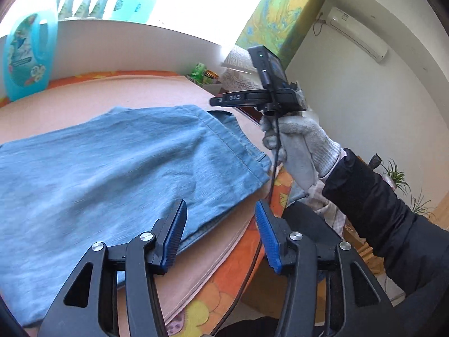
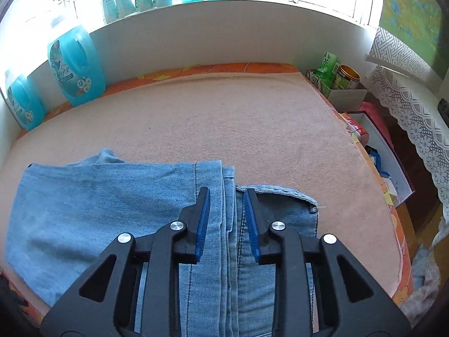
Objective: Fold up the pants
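Light blue denim pants (image 1: 112,168) lie folded on a pink blanket (image 1: 92,92). My left gripper (image 1: 220,230) is open and empty above the near right edge of the pants. The right gripper's body (image 1: 252,99), held in a gloved hand, shows in the left wrist view above the pants' far right corner. In the right wrist view the pants (image 2: 92,205) lie with stacked hems running down the middle. My right gripper (image 2: 227,219) hovers open just above those hems, holding nothing.
Blue detergent bottles (image 2: 75,67) stand along the back wall on the left. A box with green tea packs and a jar (image 2: 336,78) sits at the back right. An open box (image 2: 376,151) and a lace cloth (image 2: 415,118) lie beyond the blanket's right edge.
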Demonstrator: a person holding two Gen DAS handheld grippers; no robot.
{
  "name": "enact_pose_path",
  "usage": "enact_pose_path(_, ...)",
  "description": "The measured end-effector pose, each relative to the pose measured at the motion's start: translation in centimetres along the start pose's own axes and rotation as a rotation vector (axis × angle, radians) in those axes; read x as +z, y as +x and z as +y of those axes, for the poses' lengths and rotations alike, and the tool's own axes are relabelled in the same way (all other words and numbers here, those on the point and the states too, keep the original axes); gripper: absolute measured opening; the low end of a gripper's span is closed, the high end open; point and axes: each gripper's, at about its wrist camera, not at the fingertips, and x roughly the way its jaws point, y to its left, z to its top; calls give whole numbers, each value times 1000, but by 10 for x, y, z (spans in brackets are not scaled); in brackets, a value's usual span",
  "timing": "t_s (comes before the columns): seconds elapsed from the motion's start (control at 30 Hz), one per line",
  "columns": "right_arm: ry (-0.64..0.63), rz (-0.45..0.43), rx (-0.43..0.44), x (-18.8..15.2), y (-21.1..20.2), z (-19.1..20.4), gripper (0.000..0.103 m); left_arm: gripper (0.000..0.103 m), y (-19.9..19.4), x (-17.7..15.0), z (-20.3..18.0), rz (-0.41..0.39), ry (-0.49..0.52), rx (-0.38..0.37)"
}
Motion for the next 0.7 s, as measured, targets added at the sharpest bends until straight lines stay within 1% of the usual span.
enact_pose_path(0.03, -2, -12, 6, 1, -7, 2, 26, 50, -7, -11, 9, -15, -8, 23)
enact_pose_path(0.07, -7, -24, 13, 2, -14, 6, 29, 51, -15, -18, 14, -24, -23, 44)
enact_pose_path(0.1, -11, -38, 24, 3, -20, 11, 36, 53, -23, -24, 21, -32, -43, 59)
enact_pose_path(0.17, -34, -61, 50, 3, -32, 25, 43, 56, -40, -35, 34, -54, -74, 98)
enact_pose_path(0.2, -48, -70, 63, 4, -37, 34, 43, 61, -48, -39, 40, -67, -84, 127)
enact_pose_path(0.27, -84, -79, 107, 5, -44, 54, 43, 61, -69, -52, 55, -95, -107, 182)
enact_pose_path(0.3, -103, -78, 130, 6, -46, 65, 43, 61, -74, -55, 62, -104, -127, 201)
enact_pose_path(0.33, -127, -75, 151, 8, -47, 77, 43, 61, -71, -58, 72, -117, -155, 216)
enact_pose_path(0.4, -170, -71, 187, 11, -48, 103, 43, 62, -81, -63, 91, -147, -215, 238)
enact_pose_path(0.5, -229, -64, 262, 16, -46, 142, 43, 62, -85, -66, 114, -177, -280, 267)
enact_pose_path(0.63, -319, -38, 337, 27, -35, 194, 43, 62, -88, -68, 141, -185, -349, 274)
enact_pose_path(0.67, -343, -29, 354, 29, -32, 207, 45, 62, -90, -69, 148, -181, -377, 273)
enact_pose_path(0.7, -368, -17, 376, 32, -28, 222, 53, 62, -88, -70, 155, -175, -407, 269)
